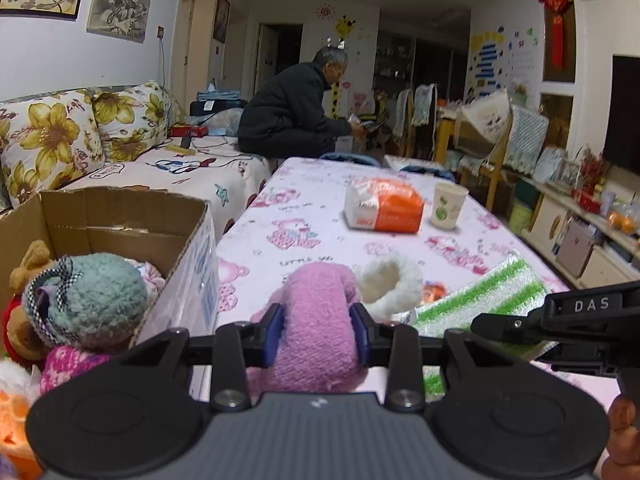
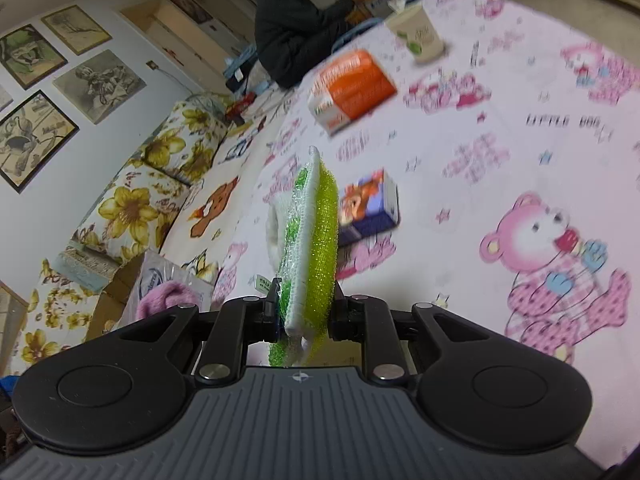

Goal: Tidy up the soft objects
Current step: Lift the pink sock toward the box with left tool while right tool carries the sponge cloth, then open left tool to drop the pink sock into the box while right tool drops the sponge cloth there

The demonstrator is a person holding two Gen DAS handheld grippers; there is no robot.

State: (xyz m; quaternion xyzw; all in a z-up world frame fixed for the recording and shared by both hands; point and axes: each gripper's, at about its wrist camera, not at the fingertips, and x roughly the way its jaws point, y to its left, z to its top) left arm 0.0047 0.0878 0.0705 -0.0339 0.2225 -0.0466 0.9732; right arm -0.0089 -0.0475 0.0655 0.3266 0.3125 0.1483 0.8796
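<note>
Motion blurs the orange pack (image 2: 351, 88) and paper cup (image 2: 418, 34) in the right wrist view

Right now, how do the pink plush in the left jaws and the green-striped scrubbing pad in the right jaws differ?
The pink plush is thick, rounded and fuzzy; the scrubbing pad is thin, flat and glittery. The plush is one plain pink; the pad has green and white stripes with a white edge. The plush bulges between the left gripper's jaws; the pad stands edge-on in the right gripper. Both are soft things, each clamped and lifted off the table.
</note>
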